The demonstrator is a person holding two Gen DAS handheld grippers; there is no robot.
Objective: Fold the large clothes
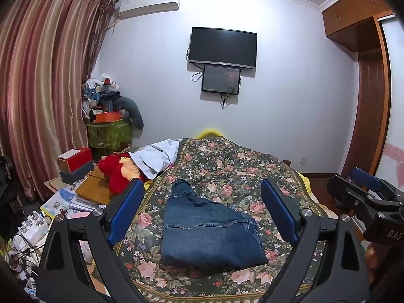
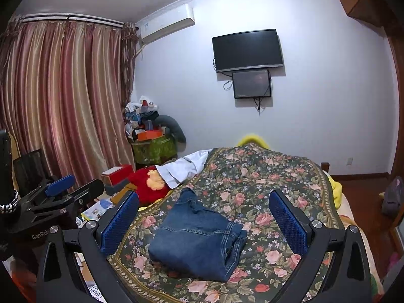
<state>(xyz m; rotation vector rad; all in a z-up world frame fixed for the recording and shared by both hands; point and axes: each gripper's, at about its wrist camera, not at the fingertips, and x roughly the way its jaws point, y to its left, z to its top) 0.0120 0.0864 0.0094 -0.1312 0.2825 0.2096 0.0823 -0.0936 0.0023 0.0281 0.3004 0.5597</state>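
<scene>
Readable text: "DAS" on the black body of the right gripper (image 1: 363, 186) as seen at the right edge of the left wrist view; "GenRob" partly cut off on the left gripper (image 2: 73, 189) in the right wrist view. A paper at the bottom edge of the right view shows letters, too cropped to read.

Both grippers are held above the bed, blue-padded fingers (image 1: 126, 209) spread wide, holding nothing. Folded blue jeans (image 1: 209, 229) lie flat on the floral bedspread (image 1: 242, 174), near its front edge, framed between the fingers in each view; one narrow end points toward the far wall.

Left of the bed: red plush toy (image 1: 113, 174), white cloth (image 1: 156, 156), red box (image 1: 75, 159), books and cables. Striped reddish curtain (image 1: 43, 88), wall AC unit (image 1: 151, 2), black TV (image 1: 223, 46) with a smaller screen (image 1: 221, 79) under it, wooden wardrobe (image 1: 363, 75) on the right. Cluttered green bin (image 1: 109, 132) in the corner.
</scene>
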